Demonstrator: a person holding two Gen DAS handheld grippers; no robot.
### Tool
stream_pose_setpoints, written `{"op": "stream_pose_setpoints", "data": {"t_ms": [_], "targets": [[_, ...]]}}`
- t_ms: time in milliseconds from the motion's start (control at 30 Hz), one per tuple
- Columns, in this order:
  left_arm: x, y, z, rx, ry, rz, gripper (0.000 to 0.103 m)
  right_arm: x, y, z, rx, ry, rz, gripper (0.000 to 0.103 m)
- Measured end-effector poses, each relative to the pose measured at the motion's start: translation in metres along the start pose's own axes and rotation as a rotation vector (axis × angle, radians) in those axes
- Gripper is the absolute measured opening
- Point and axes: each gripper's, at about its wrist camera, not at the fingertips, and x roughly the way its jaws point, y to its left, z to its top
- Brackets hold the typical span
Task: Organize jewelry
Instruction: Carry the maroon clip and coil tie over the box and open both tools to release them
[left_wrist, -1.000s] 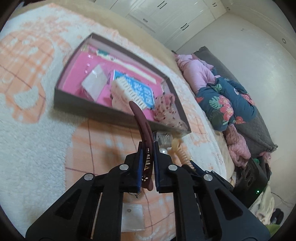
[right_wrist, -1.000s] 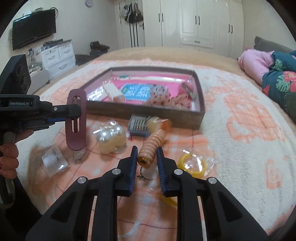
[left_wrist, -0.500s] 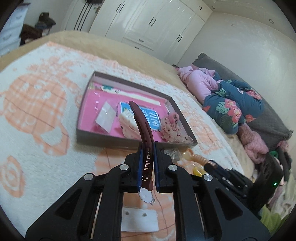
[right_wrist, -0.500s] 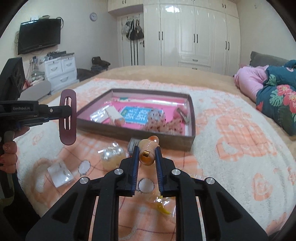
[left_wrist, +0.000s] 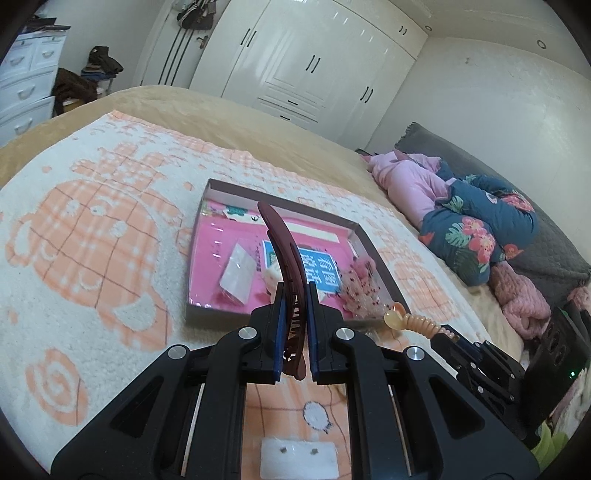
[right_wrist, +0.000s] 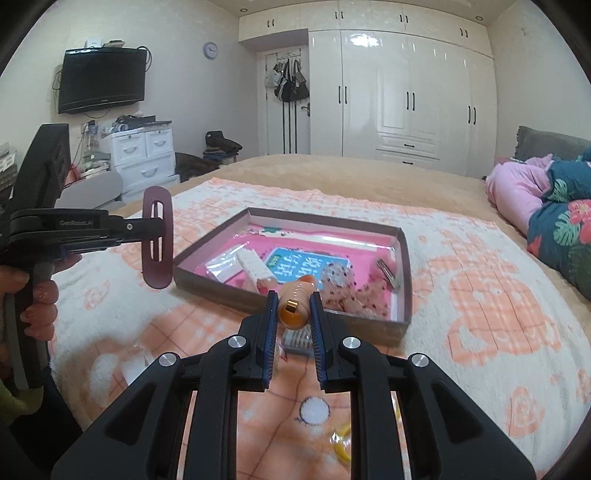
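Observation:
My left gripper (left_wrist: 294, 334) is shut on a dark red hair clip (left_wrist: 282, 254) that stands up between its pads, held above the blanket in front of the tray. The same clip (right_wrist: 158, 236) shows at the left of the right wrist view. My right gripper (right_wrist: 294, 321) is shut on a peach ribbed hair clip (right_wrist: 295, 301) with a small gold band; it also appears in the left wrist view as the peach clip (left_wrist: 412, 323). Beyond both lies a brown tray (right_wrist: 404, 266) with a pink floor, holding a blue card (right_wrist: 299, 267), small bags and hair pieces.
On the orange and white blanket (left_wrist: 92, 258) lie a white earring card (left_wrist: 299, 458), a small comb (right_wrist: 297, 338) and a yellow ring in plastic (right_wrist: 341, 445). A person's hand (right_wrist: 37, 295) holds the left gripper. Folded bedding (left_wrist: 476, 229) is piled at the right.
Both grippers have risen with their clips and tilted up, so the tray sits lower and farther in view. The peach clip left the blanket and now hangs in the right gripper.

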Motion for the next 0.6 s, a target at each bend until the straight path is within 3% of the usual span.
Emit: {"op": "stream_pose_setpoints", "data": {"t_ms": [600], "targets": [[0.041,-0.018,0.038,0.048,-0.007,-0.014,0.005,0.026,-0.027,0.031,0.017,-0.029,-0.045,0.017]]}}
